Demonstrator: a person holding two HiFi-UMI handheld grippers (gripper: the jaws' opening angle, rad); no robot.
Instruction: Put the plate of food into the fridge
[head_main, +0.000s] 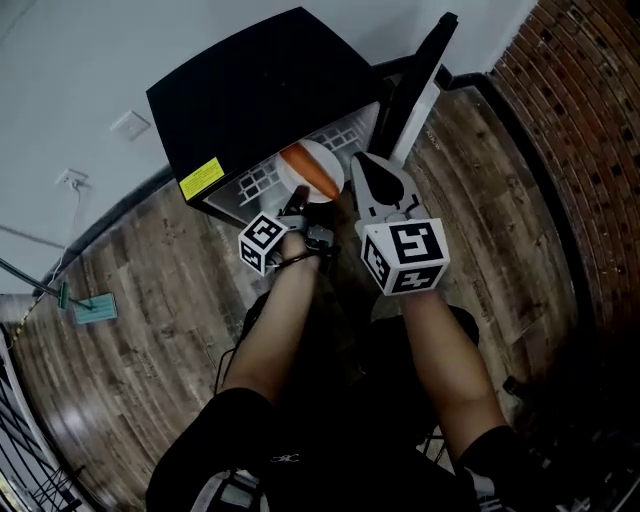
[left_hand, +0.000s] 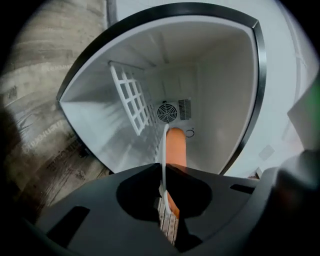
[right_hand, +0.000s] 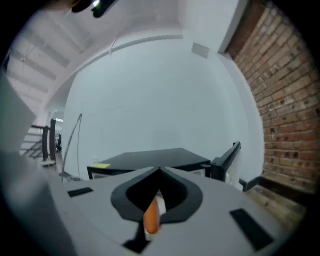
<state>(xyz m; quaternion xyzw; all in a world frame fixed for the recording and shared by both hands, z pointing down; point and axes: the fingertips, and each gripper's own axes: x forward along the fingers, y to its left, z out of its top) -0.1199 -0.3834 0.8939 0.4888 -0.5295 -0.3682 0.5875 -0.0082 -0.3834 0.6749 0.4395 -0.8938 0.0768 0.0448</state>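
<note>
A white plate (head_main: 322, 160) with an orange sausage-like piece of food (head_main: 303, 168) hangs at the mouth of the open black fridge (head_main: 260, 90). My left gripper (head_main: 300, 208) is shut on the plate's near rim. In the left gripper view the plate (left_hand: 164, 150) stands edge-on between the jaws, with the food (left_hand: 176, 147) beside it and the white fridge interior ahead. My right gripper (head_main: 360, 160) hovers just right of the plate, above it, with its jaws together and nothing held. Through the right gripper's (right_hand: 160, 170) cut-out the food (right_hand: 151, 217) shows below.
The fridge door (head_main: 415, 90) stands swung open at the right. Inside are a white wire shelf (left_hand: 131, 102) on the left and a round fan grille (left_hand: 167, 112) on the back wall. A brick wall (head_main: 590, 130) runs along the right, and wooden floor (head_main: 150, 330) surrounds the fridge.
</note>
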